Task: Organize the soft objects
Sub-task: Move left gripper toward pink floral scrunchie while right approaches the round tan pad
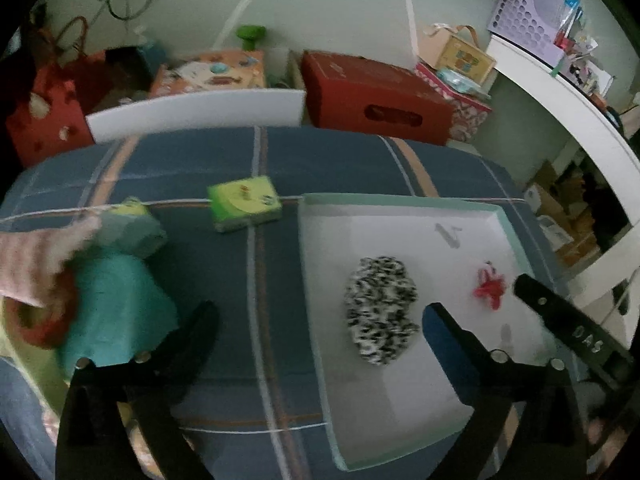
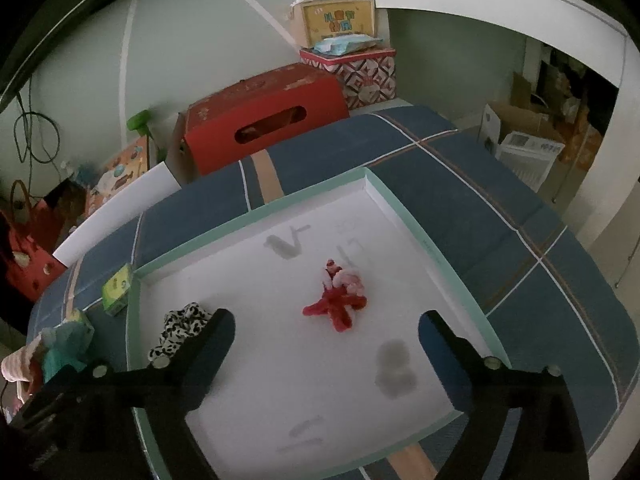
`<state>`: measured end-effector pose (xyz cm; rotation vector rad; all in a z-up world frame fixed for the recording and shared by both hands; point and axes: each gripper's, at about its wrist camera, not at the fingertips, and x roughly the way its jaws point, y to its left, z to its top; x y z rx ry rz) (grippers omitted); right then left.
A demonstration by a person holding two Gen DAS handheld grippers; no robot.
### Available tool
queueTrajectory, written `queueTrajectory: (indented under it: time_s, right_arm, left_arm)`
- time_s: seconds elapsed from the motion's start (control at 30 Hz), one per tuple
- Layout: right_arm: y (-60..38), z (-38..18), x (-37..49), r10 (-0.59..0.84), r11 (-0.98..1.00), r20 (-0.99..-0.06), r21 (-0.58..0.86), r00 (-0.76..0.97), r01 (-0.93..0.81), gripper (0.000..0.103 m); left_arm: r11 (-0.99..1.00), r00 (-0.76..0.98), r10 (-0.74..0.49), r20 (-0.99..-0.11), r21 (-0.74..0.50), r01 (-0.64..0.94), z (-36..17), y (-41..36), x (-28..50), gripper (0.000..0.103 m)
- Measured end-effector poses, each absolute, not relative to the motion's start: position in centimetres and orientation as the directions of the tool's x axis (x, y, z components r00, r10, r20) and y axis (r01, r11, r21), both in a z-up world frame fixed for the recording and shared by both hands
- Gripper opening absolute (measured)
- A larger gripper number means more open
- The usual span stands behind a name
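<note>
A shallow white tray with a mint-green rim (image 1: 400, 199) (image 2: 420, 236) lies on the blue plaid bed cover. In it are a black-and-white spotted scrunchie (image 1: 380, 308) (image 2: 180, 328) and a small red and pink soft toy (image 1: 490, 284) (image 2: 336, 300). My left gripper (image 1: 320, 320) is open above the tray's left edge; the scrunchie lies loose just inside its right finger, untouched. My right gripper (image 2: 328, 328) is open over the tray, with the red toy lying free just beyond its fingertips. One of the right gripper's fingers (image 1: 568, 320) shows at the right of the left wrist view.
A green tissue pack (image 1: 244, 204) (image 2: 117, 288) lies on the bed left of the tray. Further left sit a teal soft item (image 1: 120, 300), a pink striped cloth (image 1: 32, 264) and a second greenish pack (image 1: 132, 228). A red box (image 1: 376, 100) and other boxes stand behind the bed.
</note>
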<state>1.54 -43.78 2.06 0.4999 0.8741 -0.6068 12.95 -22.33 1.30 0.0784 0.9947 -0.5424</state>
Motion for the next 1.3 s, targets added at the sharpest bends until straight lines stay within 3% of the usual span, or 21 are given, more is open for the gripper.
queueTrajectory:
  time_s: [0.77, 1.3]
  right_arm:
    - [-33.8, 5.0, 4.2, -0.148, 0.882, -0.779, 0.175, 0.61, 0.438, 0.096]
    - [-21.8, 4.8, 5.9, 0.031, 0.981, -0.785, 0.143, 0.619, 0.131, 0.096]
  left_arm:
    - [0.895, 0.477, -0.362, -0.801, -0.155, 0.419, 4.2, -13.9, 10.2, 0.103]
    - [0.974, 0.572, -0.227, -0.788, -0.172, 0.15, 4.9, -1.9, 10.9, 0.103]
